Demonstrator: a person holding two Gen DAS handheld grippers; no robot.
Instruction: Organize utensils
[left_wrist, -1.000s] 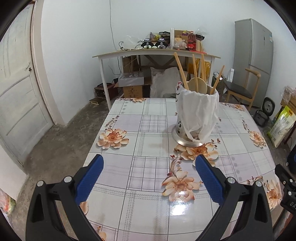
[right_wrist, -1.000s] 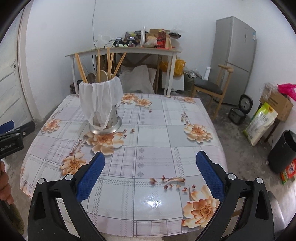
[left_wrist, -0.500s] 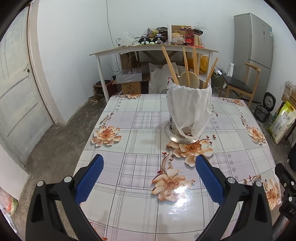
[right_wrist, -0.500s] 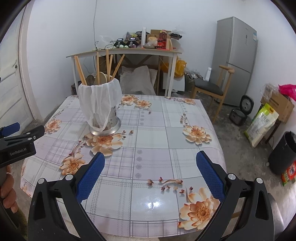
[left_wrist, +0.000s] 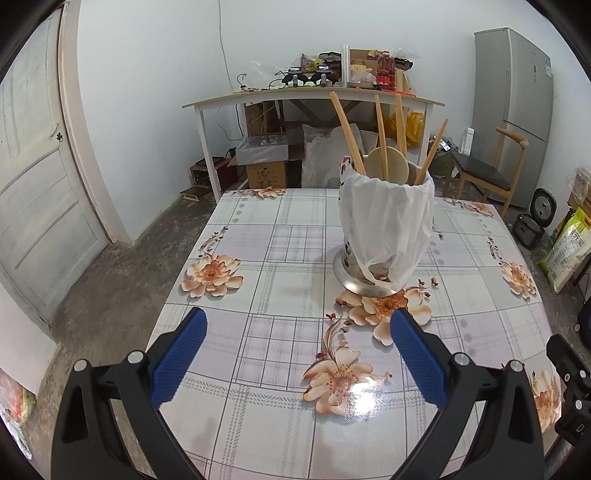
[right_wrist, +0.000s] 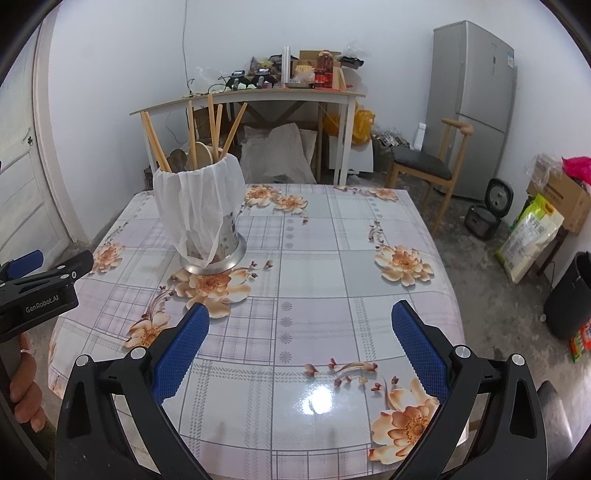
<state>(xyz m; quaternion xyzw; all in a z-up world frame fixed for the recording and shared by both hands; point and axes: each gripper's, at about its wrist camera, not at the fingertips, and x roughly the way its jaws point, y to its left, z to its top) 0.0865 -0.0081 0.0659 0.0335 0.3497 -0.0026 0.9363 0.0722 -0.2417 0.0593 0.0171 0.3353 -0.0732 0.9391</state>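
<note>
since the utensil holder (left_wrist: 384, 229) stands upright mid-table (left_wrist: 280, 258), white bag (right_wrist: 195, 206) over its rim and chopsticks (left_wrist: 347, 133) sticking out, access is from above; left gripper (left_wrist: 295, 354) and right gripper (right_wrist: 299, 350) hover spread wide, empty, short of it.

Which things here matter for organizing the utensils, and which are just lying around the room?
For the job:
- steel utensil holder draped in a white plastic bag
- wooden chopsticks and spoons standing in it
- left hand-held gripper, open
- right hand-held gripper, open

Just lying about:
- silver fridge
- wooden chair
- cluttered white side table
- black rice cooker
</note>
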